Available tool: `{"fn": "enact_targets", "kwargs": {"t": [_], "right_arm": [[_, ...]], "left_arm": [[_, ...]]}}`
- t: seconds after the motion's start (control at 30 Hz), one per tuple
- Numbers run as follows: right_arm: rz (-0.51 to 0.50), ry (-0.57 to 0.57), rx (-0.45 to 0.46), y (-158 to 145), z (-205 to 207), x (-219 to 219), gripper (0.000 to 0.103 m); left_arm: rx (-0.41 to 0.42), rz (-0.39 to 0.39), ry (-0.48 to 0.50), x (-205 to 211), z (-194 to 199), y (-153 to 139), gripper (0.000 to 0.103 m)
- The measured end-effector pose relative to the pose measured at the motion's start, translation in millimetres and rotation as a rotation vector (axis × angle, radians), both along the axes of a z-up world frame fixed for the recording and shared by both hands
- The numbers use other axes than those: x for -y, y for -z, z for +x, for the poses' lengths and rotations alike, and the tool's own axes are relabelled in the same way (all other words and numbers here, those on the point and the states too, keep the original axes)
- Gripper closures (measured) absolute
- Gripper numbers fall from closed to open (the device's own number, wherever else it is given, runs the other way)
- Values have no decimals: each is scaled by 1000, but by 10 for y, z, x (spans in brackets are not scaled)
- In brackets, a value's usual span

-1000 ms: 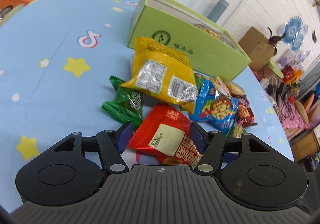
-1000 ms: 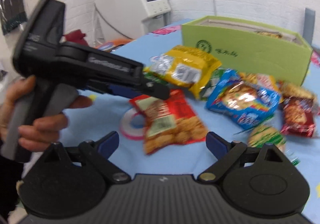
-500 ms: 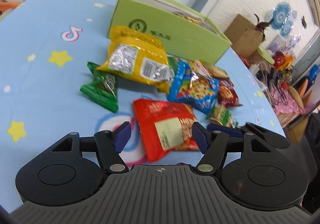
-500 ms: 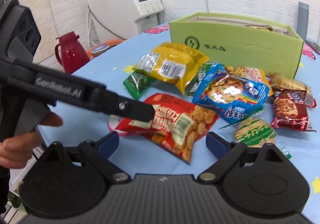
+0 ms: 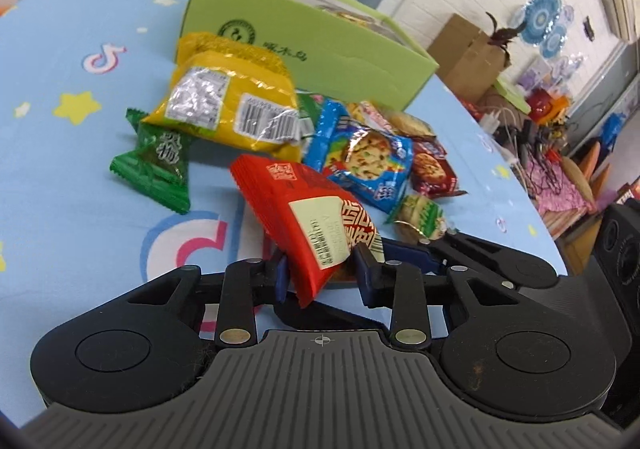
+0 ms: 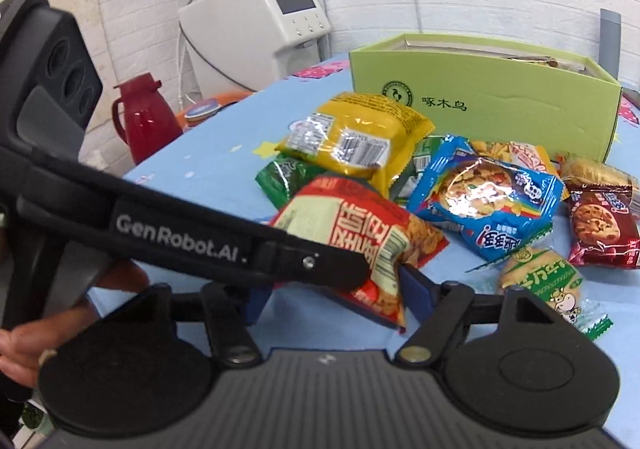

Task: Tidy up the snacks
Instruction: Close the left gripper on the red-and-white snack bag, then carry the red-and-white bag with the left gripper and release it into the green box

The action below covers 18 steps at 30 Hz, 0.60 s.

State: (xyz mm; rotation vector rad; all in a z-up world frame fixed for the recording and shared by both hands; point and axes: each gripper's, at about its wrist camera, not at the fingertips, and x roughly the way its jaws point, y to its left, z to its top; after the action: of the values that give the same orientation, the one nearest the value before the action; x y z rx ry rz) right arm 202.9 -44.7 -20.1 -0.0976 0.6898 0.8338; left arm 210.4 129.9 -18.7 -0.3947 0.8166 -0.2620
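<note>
I'm closing my left gripper (image 5: 320, 273) on the corner of the crinkly red foil snack packet (image 5: 308, 209), lifting it off the blue patterned tablecloth (image 5: 60, 177) while my right gripper (image 6: 334, 295) is narrowing beside it, empty, with most packets unsorted before the green cardboard box (image 6: 500, 105).

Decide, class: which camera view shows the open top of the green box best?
The right wrist view. The green box stands nearly square-on there, with the full length of its rim and a little of its contents visible. In the left wrist view the green box runs obliquely away, so only one wall and a sliver of the opening show.
</note>
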Motion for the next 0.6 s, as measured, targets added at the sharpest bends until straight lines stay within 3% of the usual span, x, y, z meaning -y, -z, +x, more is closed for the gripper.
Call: {"fn": "enact_targets", "kwargs": {"t": [0.33, 0.4, 0.47, 0.57, 0.6], "right_arm": [[22, 8, 90, -248, -131, 88, 27], [26, 13, 62, -208, -57, 94, 27], [5, 12, 40, -137, -29, 85, 24], [17, 8, 2, -76, -44, 145, 9], [25, 11, -2, -74, -48, 177, 9]], "left_arm": [[54, -16, 14, 18, -38, -208, 92], [2, -19, 7, -5, 18, -117, 90], [-46, -38, -14, -68, 22, 4, 74], [-43, -60, -17, -180, -77, 43, 54], [-30, -65, -23, -225, -117, 12, 32]]}}
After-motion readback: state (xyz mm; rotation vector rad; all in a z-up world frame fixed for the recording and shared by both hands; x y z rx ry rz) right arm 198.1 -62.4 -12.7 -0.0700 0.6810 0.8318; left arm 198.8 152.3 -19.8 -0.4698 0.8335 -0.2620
